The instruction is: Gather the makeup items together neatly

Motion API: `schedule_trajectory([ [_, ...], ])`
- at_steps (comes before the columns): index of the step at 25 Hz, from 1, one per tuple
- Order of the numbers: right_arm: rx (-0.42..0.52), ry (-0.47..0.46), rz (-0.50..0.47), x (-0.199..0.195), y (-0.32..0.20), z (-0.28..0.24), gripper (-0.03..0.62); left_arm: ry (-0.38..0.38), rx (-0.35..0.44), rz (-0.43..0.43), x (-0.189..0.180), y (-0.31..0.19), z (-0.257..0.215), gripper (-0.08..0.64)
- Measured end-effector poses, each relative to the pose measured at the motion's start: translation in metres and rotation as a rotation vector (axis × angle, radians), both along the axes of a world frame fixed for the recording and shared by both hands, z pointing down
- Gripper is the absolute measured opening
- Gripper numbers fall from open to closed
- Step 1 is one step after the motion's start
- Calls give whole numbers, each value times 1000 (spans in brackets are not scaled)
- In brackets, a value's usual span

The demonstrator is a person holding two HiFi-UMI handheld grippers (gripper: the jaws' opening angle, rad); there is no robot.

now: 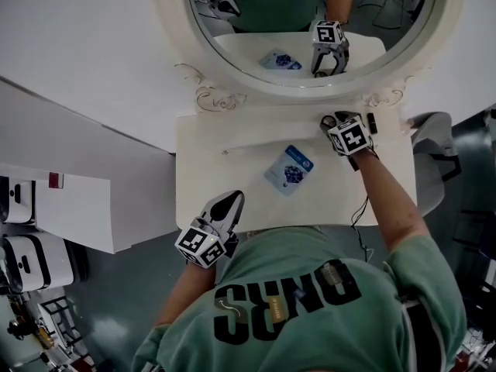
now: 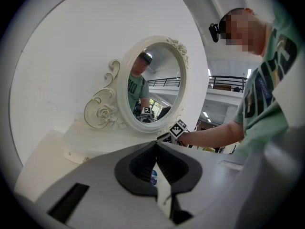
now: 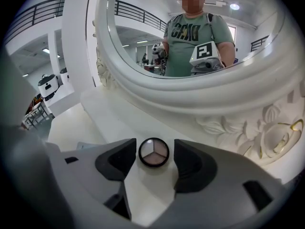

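A round black eyeshadow compact (image 3: 153, 152) lies flat on the white vanity table (image 1: 232, 177), close to the mirror's base. My right gripper (image 3: 155, 149) straddles it with a small gap on each side, so the pads do not press on it. In the head view this gripper (image 1: 335, 119) is at the table's far right. A blue and white packet (image 1: 288, 169) lies in the middle of the table. A slim black stick (image 1: 372, 122) lies just right of the right gripper. My left gripper (image 1: 232, 201) hovers at the table's front left, jaws together and empty (image 2: 156, 147).
The oval mirror (image 1: 310, 29) with its carved white frame (image 3: 248, 123) stands along the table's far edge. A thin pale stick (image 1: 248, 146) lies left of the packet. A grey chair (image 1: 434, 157) stands to the right of the table, and white furniture (image 1: 77, 208) to the left.
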State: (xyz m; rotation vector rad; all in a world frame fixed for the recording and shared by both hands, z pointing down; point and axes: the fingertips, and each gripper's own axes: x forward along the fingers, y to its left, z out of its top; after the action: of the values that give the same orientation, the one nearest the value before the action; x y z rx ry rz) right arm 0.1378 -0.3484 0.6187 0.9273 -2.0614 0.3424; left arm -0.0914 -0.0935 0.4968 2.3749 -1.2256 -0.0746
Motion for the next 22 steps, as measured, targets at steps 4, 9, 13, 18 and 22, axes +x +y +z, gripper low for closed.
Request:
schedule_trajectory([
  [4,68,-118,1,-9,12,-40,249,2,12,8,-1,-2,-2,9],
  [9,-49,-281,-275,-53,134,-44,235,11,29,29,7,-8,-6,9],
  [13,-221,-209,-239,-31,207,18,235,17,49,74,26,-13,-14,9],
  [18,-270,-182,-150,-2,231,40,235,17,54,103,43,-17,-15,9],
  [22,-245,-161,-106,-1,212,43,237,18,46,115,49,-12,-12,9],
])
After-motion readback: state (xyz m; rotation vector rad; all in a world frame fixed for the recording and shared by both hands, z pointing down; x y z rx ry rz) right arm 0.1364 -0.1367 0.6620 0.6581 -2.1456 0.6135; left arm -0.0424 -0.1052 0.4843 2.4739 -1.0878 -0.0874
